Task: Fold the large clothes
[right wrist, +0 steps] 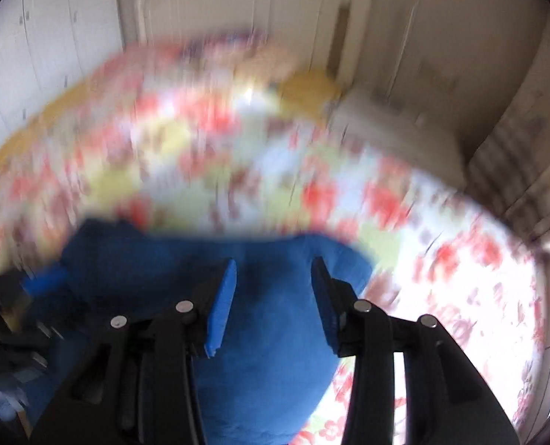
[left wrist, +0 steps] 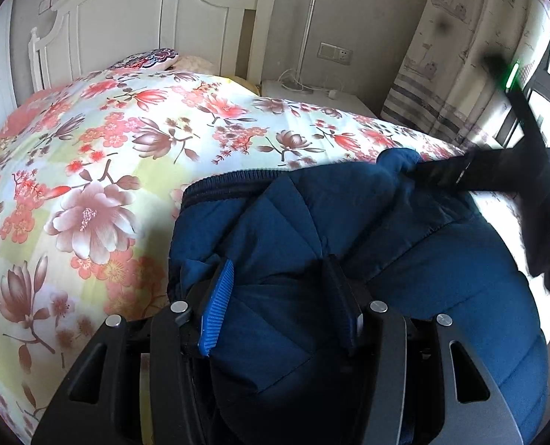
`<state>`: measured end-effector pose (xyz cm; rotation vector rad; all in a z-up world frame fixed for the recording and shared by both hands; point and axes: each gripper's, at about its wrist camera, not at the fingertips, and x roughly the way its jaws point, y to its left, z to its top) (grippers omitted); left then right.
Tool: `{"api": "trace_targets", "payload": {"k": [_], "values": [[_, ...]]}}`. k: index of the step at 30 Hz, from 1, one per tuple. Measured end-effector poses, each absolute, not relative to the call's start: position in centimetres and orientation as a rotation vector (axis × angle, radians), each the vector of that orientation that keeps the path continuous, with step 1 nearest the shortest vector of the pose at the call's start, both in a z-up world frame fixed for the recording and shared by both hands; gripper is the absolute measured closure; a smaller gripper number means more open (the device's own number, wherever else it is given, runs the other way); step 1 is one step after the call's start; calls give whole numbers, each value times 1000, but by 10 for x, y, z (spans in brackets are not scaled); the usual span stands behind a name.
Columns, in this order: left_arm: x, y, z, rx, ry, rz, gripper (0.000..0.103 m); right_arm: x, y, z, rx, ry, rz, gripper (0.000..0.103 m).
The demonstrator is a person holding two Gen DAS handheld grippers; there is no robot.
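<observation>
The left gripper (left wrist: 278,278) has its two fingers clamped on a thick bunch of the one dark blue quilted jacket (left wrist: 349,230), the padded cloth bulging up between the blue ribbed pad on one finger and the dark pad on the other, so that the fabric fills the whole gap. From that grip the jacket spreads forward and to the right across the bed, its ribbed knit hem (left wrist: 230,185) curving along the far edge, and its stitched panels folding over one another just ahead of the fingers. At the jacket's far right corner the right gripper (left wrist: 434,172) reaches in, and its dark fingers are closed on a small lump of the same blue cloth. The right wrist view is heavily blurred, yet it shows the two fingers of the right gripper (right wrist: 275,270) standing apart with the jacket (right wrist: 260,352) filling the space between them and running down under the frame; the left gripper (right wrist: 33,285) shows dimly at the lower left. Beneath the jacket lies one floral bedspread (left wrist: 108,170), printed with red and brown blossoms on pale yellow and white. At the head of the bed stand one white headboard (left wrist: 134,11) and one patterned pillow (left wrist: 145,58). Beside the bed is one white nightstand (left wrist: 312,96) with a slim lamp pole (left wrist: 306,37) and white cables on it, one wall socket plate (left wrist: 335,53) above, and one printed curtain (left wrist: 453,55) at the right.
</observation>
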<state>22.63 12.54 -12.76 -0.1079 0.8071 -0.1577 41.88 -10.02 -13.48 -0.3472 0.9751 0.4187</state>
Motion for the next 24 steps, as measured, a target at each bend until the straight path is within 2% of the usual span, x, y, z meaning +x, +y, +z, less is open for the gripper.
{"api": "trace_targets", "payload": {"k": [2,5,7,11,13,14,19,20,21,22,24], "values": [[228,127,-129,-114,815,-161,53,418,-100,-151,-302,919,410,57],[229,130,-130,-135,820,-178,52,409,-76,-144,-482,912,334,57],[229,133,-132,-153,817,-186,51,398,-67,-125,-483,904,329,58],[227,135,-133,-172,809,-192,51,341,-58,-85,-458,749,375,54],[226,140,-133,-206,797,-206,51,325,-43,-104,-560,789,403,54],[224,143,-133,-226,790,-214,51,323,-33,-132,-655,831,376,55],[193,163,-119,-276,747,-211,51,325,-61,-122,-479,838,455,54],[183,165,-115,-269,749,-202,47,319,-69,-117,-423,840,479,52],[177,168,-114,-273,757,-202,34,311,-80,-111,-355,830,511,41],[169,172,-115,-289,771,-211,25,301,-92,-105,-282,815,554,22],[157,183,-122,-365,813,-282,15,277,-124,-102,-120,793,652,9]]}}
